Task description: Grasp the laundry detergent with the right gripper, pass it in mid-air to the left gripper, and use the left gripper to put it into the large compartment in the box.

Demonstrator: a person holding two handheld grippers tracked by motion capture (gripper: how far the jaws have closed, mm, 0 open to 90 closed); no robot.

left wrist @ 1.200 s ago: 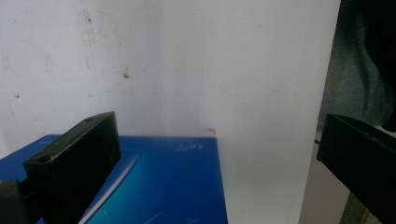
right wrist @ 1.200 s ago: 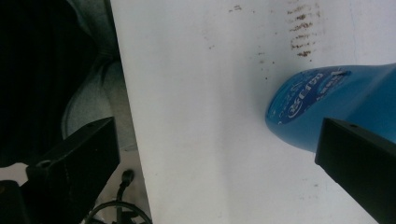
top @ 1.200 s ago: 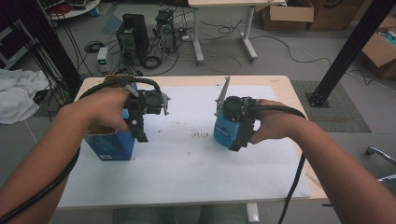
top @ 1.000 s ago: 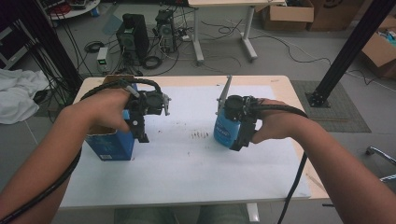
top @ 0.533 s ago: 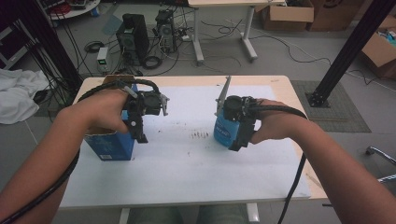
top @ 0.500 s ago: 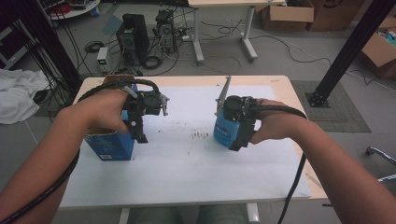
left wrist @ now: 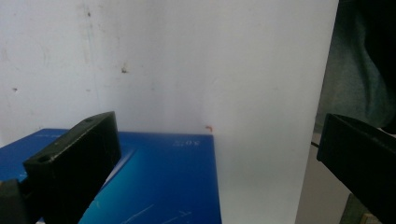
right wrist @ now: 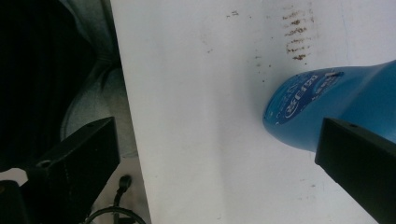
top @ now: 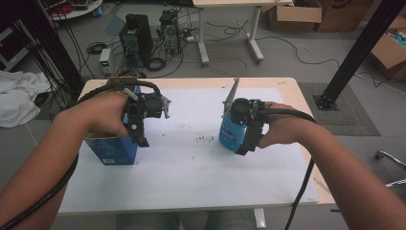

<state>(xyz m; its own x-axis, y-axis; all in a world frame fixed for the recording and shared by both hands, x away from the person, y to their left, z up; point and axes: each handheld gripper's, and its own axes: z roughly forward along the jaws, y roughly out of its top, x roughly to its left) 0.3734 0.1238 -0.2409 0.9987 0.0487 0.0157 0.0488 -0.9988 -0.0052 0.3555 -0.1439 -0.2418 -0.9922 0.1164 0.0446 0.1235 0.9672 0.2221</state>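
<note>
1. Hovering over the white worktop point(top: 191, 167), both hand-held tongs point down; left tongs point(top: 142, 139) on the person's left, right tongs point(top: 244, 146) on the right, well apart from each other.
2. Left tongs: jaws wide apart in the left gripper view, nothing between them, just bare white worktop in the gap.
3. Blue box point(top: 112, 149) stands on the worktop just beside the left tongs, on their outer side; in the high view the left hand point(top: 103, 117) overlaps its top. In the left gripper view the box point(left wrist: 159, 182) sits low under the left-hand jaw, reaching partway into the gap. Contact with the jaw: cannot tell.
4. Right tongs: jaws wide apart in the right gripper view, holding nothing.
5. Blue bottle point(top: 230, 134) stands just beside the right tongs, on the side facing the left tongs. In the right gripper view its body point(right wrist: 327, 107) lies next to the right-hand jaw, partly behind it, white label print visible. Touching or not: cannot tell.
6. Small dark marks point(top: 207, 139) on the worktop between the two tongs, nearer the bottle.
7. Right hand point(top: 282, 127) grips the right tongs; black cable point(top: 301, 191) trails back from it along the forearm.
</note>
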